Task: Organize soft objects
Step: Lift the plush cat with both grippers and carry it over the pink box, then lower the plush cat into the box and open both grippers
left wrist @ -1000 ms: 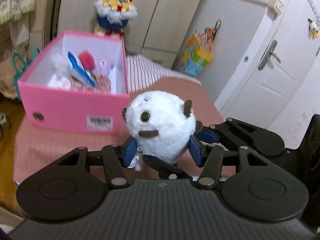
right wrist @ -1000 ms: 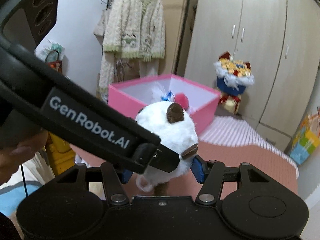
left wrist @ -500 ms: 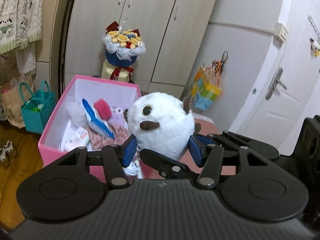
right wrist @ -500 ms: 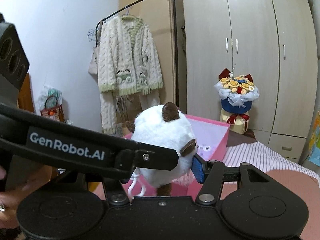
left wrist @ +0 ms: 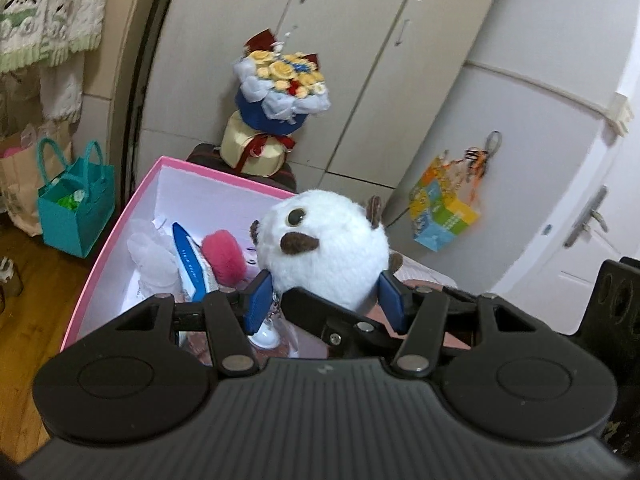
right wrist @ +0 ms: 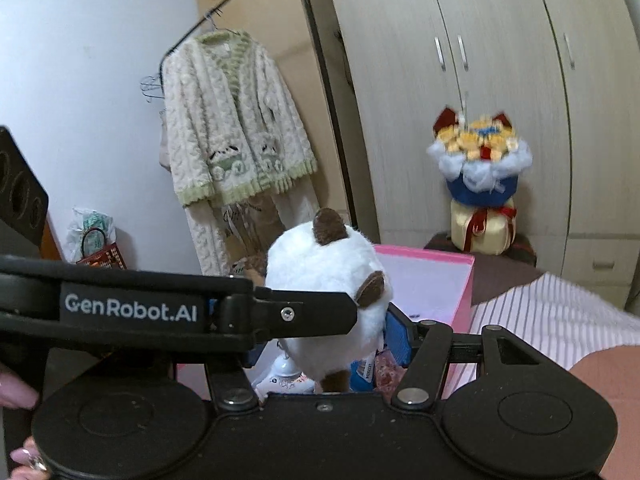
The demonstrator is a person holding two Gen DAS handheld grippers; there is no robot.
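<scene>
A round white plush toy [left wrist: 326, 246] with brown ears and nose is held up over the open pink box [left wrist: 132, 200]. My left gripper [left wrist: 325, 300] is shut on the plush, its blue pads at either side. My right gripper [right wrist: 320, 332] is also shut on the plush [right wrist: 324, 280]; a finger of it crosses below the plush in the left wrist view. The left gripper's finger [right wrist: 160, 312] crosses the right wrist view. The pink box [right wrist: 460, 288] holds a pink pompom [left wrist: 224, 256], a blue-and-white item [left wrist: 188, 260] and other soft things.
A flower bouquet [left wrist: 280, 92] stands behind the box by the wardrobe. A teal bag [left wrist: 76, 204] sits on the floor to the left. A knitted cardigan [right wrist: 232, 120] hangs on a rack. A striped sheet [right wrist: 540, 320] lies right of the box.
Both grippers have carried the plush up from the pink bedcover and forward, so it now hangs over the box's opening. The grip on it has not changed.
</scene>
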